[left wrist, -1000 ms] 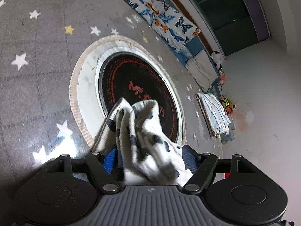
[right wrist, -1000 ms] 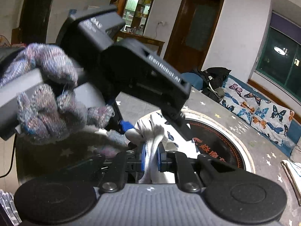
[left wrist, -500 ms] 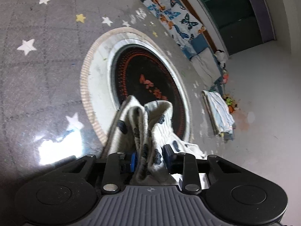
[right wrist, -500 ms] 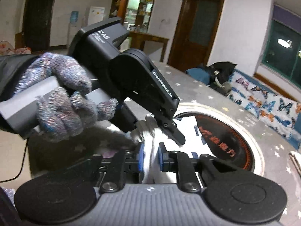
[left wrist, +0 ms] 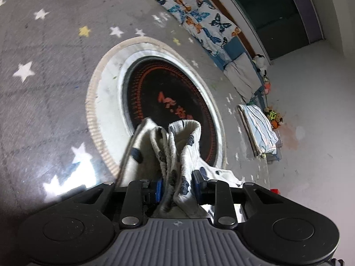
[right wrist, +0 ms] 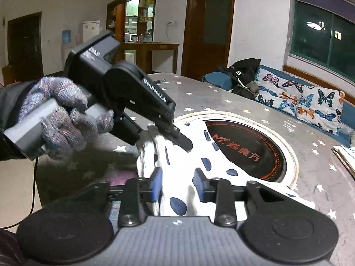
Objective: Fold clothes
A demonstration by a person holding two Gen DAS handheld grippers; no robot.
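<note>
We see the left claw (left wrist: 177, 185) pinched narrow on a bunched fold of the white garment (left wrist: 177, 150) with dark blue spots, its blue pads pressed against the cloth on both sides. The gathered fabric stands up between the fingers and rises over the worktop (left wrist: 44, 110), a grey surface printed with stars. Beyond the cloth lies the round black cooktop (left wrist: 164, 97) with orange markings, set in a pale ring.

From the right wrist view, the right claw (right wrist: 177, 182) stands partly apart, its pads either side of the spotted garment (right wrist: 184, 173) with a gap showing; the cloth passes between them but is not squeezed. The garment spreads across the worktop (right wrist: 310, 177) and over the near edge of the cooktop (right wrist: 248, 148). A gloved left hand (right wrist: 60, 119) grips the handle of the other tool, whose fingers come down onto the raised cloth. A butterfly-print cushion (right wrist: 306, 102) sits along the bench behind
</note>
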